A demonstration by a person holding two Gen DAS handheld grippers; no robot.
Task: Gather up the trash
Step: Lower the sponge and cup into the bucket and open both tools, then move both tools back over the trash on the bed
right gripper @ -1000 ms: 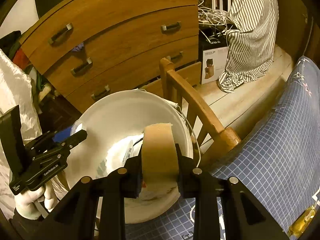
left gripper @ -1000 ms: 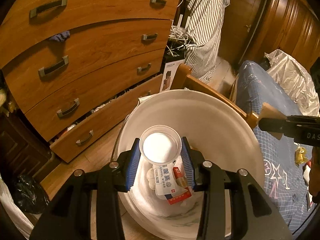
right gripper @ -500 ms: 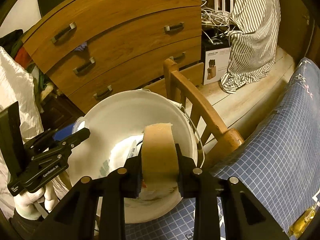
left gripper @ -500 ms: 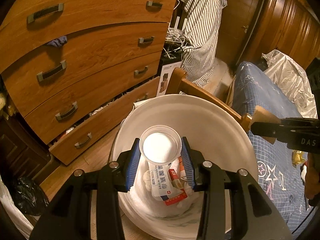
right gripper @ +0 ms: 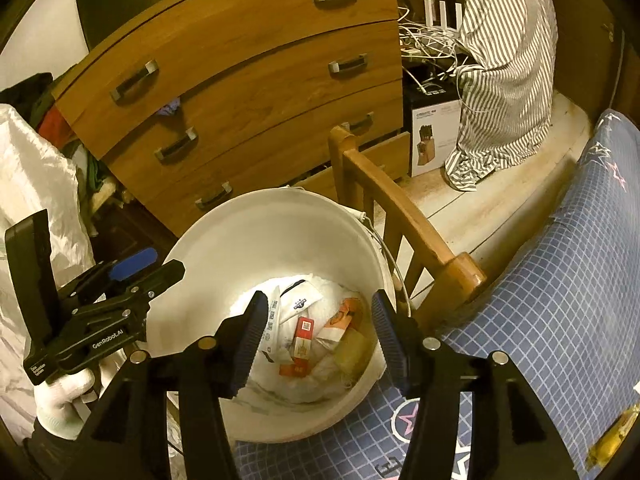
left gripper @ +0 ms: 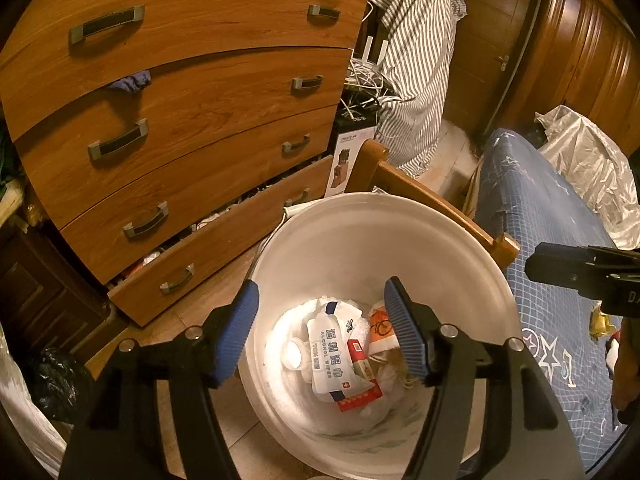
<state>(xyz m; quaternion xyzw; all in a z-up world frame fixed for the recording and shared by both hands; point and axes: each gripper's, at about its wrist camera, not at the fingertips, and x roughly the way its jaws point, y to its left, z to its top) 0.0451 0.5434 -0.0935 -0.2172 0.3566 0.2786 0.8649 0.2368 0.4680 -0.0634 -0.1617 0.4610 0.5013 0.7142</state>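
Both grippers: spread wide over the round white plastic bucket [left gripper: 460, 248], nothing between their blue ribbed pads
Left gripper [left gripper: 320, 332]: above the bucket's mouth, fingers parted to either side of the trash below
Right gripper [right gripper: 316, 332]: likewise parted and empty, over the bucket's side nearest the bed
Trash below: white alcohol-wipes packet [left gripper: 326, 354], small white cup [left gripper: 293, 357], red carton [right gripper: 302, 340], orange-printed wrapper [right gripper: 340, 318], tan tape roll [right gripper: 352, 350], all at the bucket's bottom
Beyond the bucket: wooden chest of drawers [left gripper: 180, 120], lowest drawer ajar
Right of it: wooden bed rail [right gripper: 400, 216], blue checked sheet [right gripper: 560, 280]
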